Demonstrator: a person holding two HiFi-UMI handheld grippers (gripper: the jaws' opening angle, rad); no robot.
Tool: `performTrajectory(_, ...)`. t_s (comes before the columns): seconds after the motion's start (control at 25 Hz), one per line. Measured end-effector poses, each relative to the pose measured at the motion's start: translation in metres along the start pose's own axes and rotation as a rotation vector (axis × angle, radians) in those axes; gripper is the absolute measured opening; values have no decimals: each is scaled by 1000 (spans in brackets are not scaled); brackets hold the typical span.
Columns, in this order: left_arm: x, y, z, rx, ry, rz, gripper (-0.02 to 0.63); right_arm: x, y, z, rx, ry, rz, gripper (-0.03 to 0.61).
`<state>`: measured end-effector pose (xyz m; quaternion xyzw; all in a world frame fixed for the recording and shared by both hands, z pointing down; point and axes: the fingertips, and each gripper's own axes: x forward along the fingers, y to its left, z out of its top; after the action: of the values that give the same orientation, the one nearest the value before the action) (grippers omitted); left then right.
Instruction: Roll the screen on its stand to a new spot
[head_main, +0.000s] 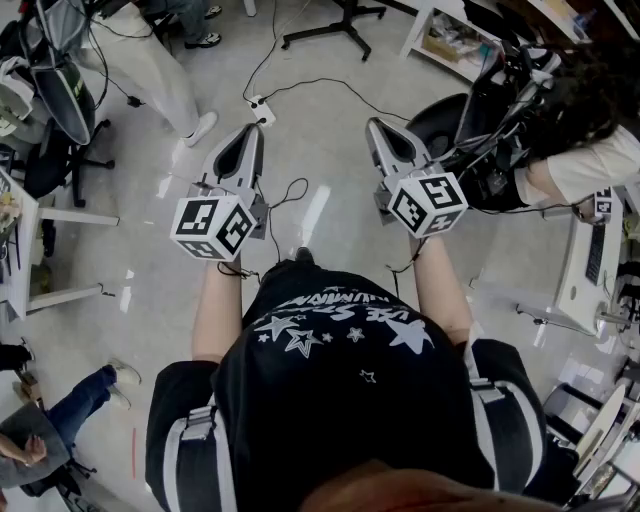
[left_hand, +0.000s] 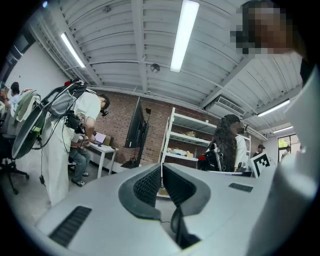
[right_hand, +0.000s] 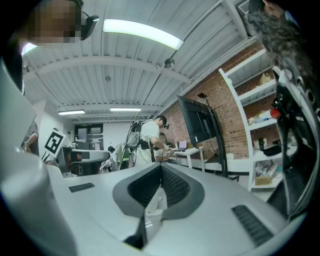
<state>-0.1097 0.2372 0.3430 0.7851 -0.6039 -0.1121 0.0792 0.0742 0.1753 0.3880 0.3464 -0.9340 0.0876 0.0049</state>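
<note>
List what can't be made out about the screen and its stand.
- Screen, right gripper view: dark and seen aslant; its picture cannot be read.
- Wheels of the stand: right gripper view, behind the right gripper; left gripper view, too small.
- Head view: black base cut off by the top edge; whether it is the screen's, unclear.

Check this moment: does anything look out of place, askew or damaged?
Nothing spilled or broken. One oddity: a white power strip and its loose black cables lie on the open floor ahead of the person, short of a black stand's legs, where wheels could snag. The screen looks intact.
</note>
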Motion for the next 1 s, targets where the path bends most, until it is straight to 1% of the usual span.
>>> performTrajectory(0.16, 16, 30, 5, 6, 29, -29, 17, 31, 5, 5, 72, -29, 31, 6)
performTrajectory(0.28, 28, 50, 3, 2, 45, -46, 17, 52, 4, -2, 78, -20, 20, 6)
performTrajectory(0.44, 43, 69, -4, -30, 48, -40, 17, 70, -5, -16, 81, 19, 2, 6)
performTrajectory(0.56, 53, 77, -11, -47, 53, -33, 17, 77, -21, -21, 82, 28, -24, 6)
performTrajectory(0.68, 65, 86, -12, -45, 51, -21, 17, 93, -40, -22, 116, 17, -40, 6)
performTrajectory(0.84, 91, 99, -7, -23, 50, -6, 17, 126, -66, -18, 157, -11, -40, 6)
performTrajectory(1.0, 132, 108, 6, -1, 39, -1, 17, 164, -100, -4, 170, -28, -29, 6)
